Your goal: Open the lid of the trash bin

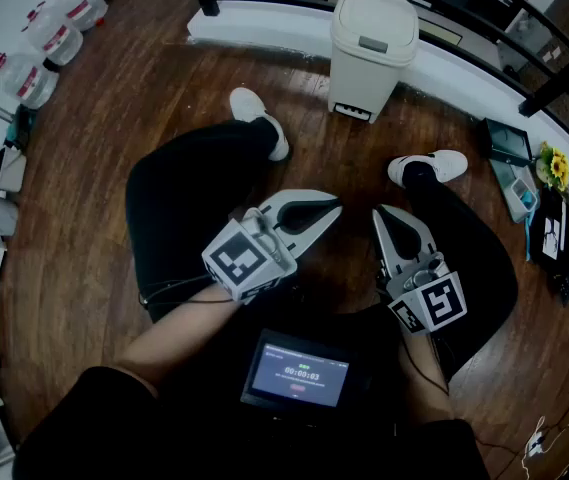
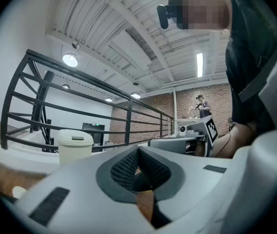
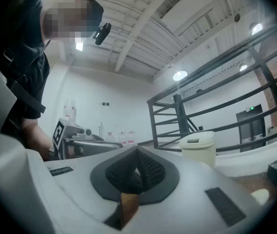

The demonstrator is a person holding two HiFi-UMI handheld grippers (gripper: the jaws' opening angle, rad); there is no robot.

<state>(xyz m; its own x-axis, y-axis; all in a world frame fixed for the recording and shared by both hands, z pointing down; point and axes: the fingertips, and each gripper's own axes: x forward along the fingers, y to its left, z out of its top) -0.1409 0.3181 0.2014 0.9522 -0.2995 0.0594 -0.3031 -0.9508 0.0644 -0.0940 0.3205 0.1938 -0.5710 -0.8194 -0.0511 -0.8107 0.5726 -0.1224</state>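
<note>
Fingers of both grippers are pressed together at the tips, with nothing held between them.

Head view: the left gripper and right gripper hang side by side over the person's lap, apart from each other, tips pointing forward. The bin stands on the wooden floor ahead of the person's shoes, against a white ledge under a black railing. Its lid is down. The bin is well apart from both grippers. A small lit screen sits at the person's chest. Plastic bottles lie at the far left, and yellow flowers at the right edge.

Left gripper view: the left gripper shows its dark textured pads meeting at a point, with only a narrow hollow behind them. The bin stands beyond, left of the tips, lid closed, in front of the railing. The right gripper shows to the right. Another person stands far off by a brick wall.

Right gripper view: the right gripper has its pads closed the same way. The bin stands beyond, right of the tips, lid shut, by the railing. The left gripper shows to the left.
</note>
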